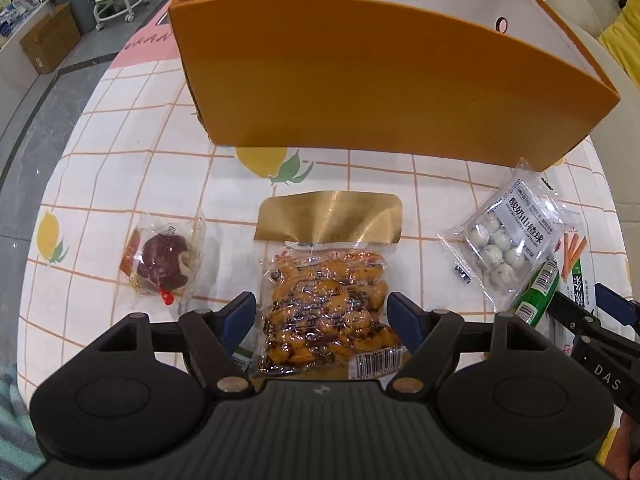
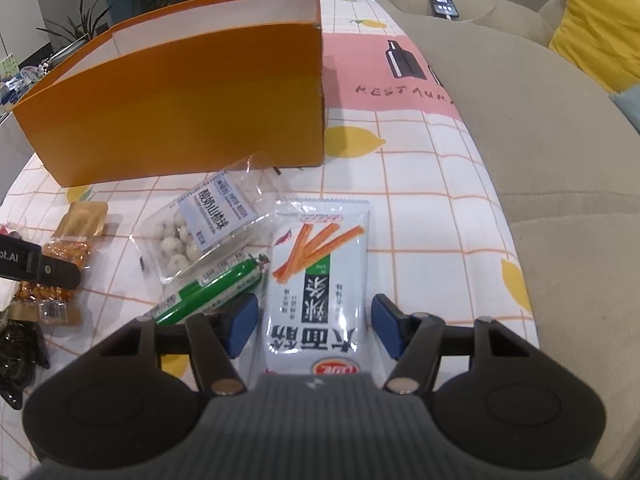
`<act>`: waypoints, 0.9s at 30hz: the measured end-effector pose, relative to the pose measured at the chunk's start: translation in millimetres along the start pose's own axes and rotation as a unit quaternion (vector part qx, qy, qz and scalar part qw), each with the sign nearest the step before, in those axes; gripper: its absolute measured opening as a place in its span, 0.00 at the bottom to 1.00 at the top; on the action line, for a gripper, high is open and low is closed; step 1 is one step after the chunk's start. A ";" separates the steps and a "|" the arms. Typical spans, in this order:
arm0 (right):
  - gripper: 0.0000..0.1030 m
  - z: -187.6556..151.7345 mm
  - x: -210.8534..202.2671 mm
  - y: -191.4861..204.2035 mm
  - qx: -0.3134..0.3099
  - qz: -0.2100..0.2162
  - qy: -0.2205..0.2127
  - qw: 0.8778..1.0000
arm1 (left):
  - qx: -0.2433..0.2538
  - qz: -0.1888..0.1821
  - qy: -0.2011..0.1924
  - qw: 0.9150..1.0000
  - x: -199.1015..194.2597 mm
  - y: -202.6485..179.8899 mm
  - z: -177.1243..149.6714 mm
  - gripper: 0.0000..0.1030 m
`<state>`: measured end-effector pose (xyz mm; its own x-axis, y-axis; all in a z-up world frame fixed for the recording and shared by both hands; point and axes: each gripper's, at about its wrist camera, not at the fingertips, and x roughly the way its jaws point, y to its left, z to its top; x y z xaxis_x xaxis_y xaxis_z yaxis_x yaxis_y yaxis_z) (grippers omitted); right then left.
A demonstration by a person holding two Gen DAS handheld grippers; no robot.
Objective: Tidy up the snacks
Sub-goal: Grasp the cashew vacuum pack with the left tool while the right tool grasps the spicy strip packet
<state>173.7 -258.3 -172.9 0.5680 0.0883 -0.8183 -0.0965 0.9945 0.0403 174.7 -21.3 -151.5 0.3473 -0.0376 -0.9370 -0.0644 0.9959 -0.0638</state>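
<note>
The left gripper (image 1: 322,312) is held low over the table, pointing forward, its blue-padded fingers (image 1: 240,314) spread wide on either side of a clear vacuum pouch of glazed orange-brown snack pieces with a gold foil top (image 1: 326,308); whether the pads touch the pouch cannot be told. The right gripper (image 2: 310,326) is posed alike, fingers apart astride a white crisp packet printed with orange sticks (image 2: 320,280), with gaps at both sides.

Just left of that packet lies a green-and-white sausage-shaped stick (image 2: 212,290), and resting partly over it is a clear bag of white coated balls with a pale label (image 2: 200,232). Only the left view shows a small clear wrapper holding a dark red sweet (image 1: 166,260), left of the pouch. Only the right view shows a dark crinkled packet (image 2: 18,354) at its left edge, a beige sofa (image 2: 540,140) and a phone (image 2: 441,1).

All lie on a white checked tablecloth with lemons (image 1: 400,184). Beyond stands a tall open orange cardboard box (image 1: 380,88).
</note>
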 end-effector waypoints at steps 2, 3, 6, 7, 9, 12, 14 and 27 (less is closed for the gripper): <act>0.60 -0.6 0.5 2.9 -0.010 -0.003 -0.002 1.000 | 0.002 -0.002 -0.001 1.000 2.1 -1.0 -0.2 0.85; 0.60 -1.4 0.5 5.3 -0.018 -0.007 -0.004 1.000 | 0.007 0.001 -0.003 1.000 2.9 -2.2 0.3 0.85; 0.59 -1.8 0.2 7.5 -0.023 -0.006 -0.008 1.000 | 0.021 0.006 -0.007 1.000 4.9 -6.1 1.0 0.85; 0.58 -1.8 0.1 7.5 -0.022 -0.005 -0.008 1.000 | 0.024 0.006 -0.009 1.000 5.4 -7.1 1.0 0.84; 0.51 -1.8 -0.8 7.4 -0.023 -0.006 -0.010 1.000 | 0.029 0.010 -0.014 0.999 4.9 -9.5 0.3 0.80; 0.48 -2.1 -2.7 7.1 -0.022 -0.005 -0.008 1.000 | 0.029 0.006 -0.024 0.999 2.4 -9.4 -1.1 0.76; 0.47 -2.3 -3.9 6.7 -0.019 -0.005 -0.007 1.000 | 0.026 0.000 -0.027 0.999 1.3 -8.3 -1.8 0.76; 0.44 -4.3 -22.5 -7.2 0.015 -0.025 -0.010 1.000 | 0.018 -0.031 -0.073 0.997 -37.9 -5.7 -8.9 0.75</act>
<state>158.1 -267.7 -157.2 0.5875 0.0391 -0.8083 -0.0434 0.9989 0.0167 153.5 -26.3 -118.6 0.4816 -0.0887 -0.8719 -0.0056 0.9945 -0.1043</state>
